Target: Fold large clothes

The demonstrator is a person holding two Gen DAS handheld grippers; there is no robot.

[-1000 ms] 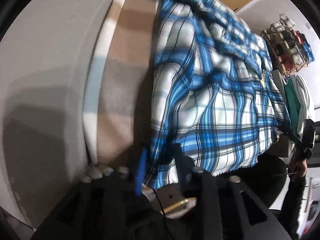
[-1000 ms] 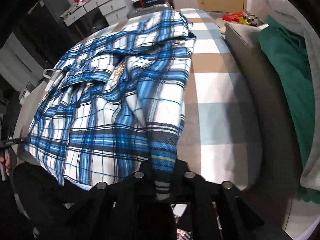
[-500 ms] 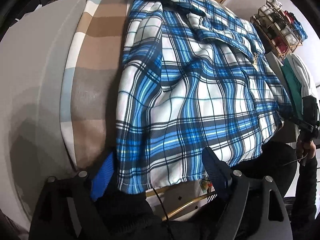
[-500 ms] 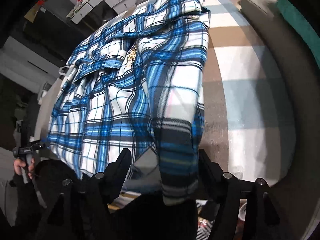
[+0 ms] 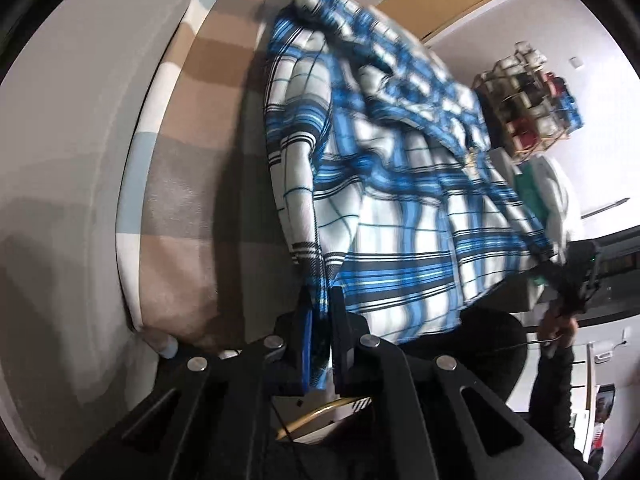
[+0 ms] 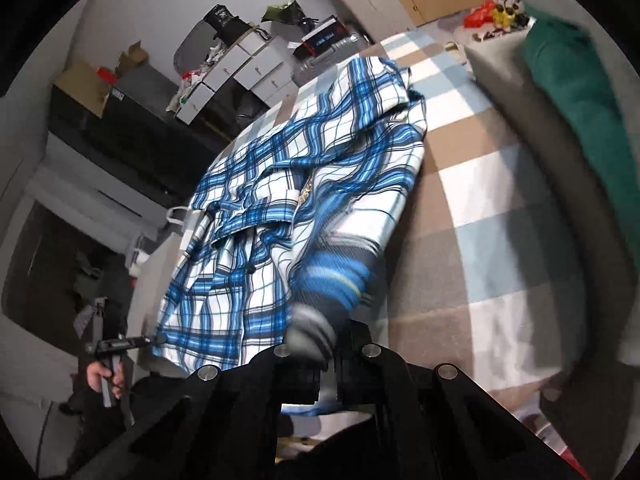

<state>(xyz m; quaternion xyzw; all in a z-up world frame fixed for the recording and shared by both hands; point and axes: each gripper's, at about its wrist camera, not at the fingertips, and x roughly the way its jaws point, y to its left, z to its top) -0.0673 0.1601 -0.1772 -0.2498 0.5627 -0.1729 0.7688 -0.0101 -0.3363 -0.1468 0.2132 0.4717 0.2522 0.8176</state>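
Observation:
A large blue and white plaid shirt (image 5: 400, 220) (image 6: 320, 168) lies spread along the bed. In the left wrist view my left gripper (image 5: 322, 300) has its jaws closing tight on the shirt's near hem corner, and fabric is pinched between the pads. The right gripper (image 5: 576, 276) shows at the far right, at the other hem corner. In the right wrist view my right gripper (image 6: 324, 340) has its jaws closing on a bunched, striped part of the hem. The left gripper (image 6: 156, 340) reaches the hem at lower left. The hem hangs raised between the two.
Under the shirt lies a brown, white and pale blue checked blanket (image 5: 180, 220) (image 6: 480, 240). A grey padded bed side (image 5: 72, 160) runs along the left. Green fabric (image 6: 580, 100) lies at the right. Cluttered drawers (image 6: 240, 72) and a wire rack (image 5: 528, 108) stand beyond the bed.
Half a second ago both grippers stood wide open around the hem. Now both are shut on it, and the hem has lifted and bunched.

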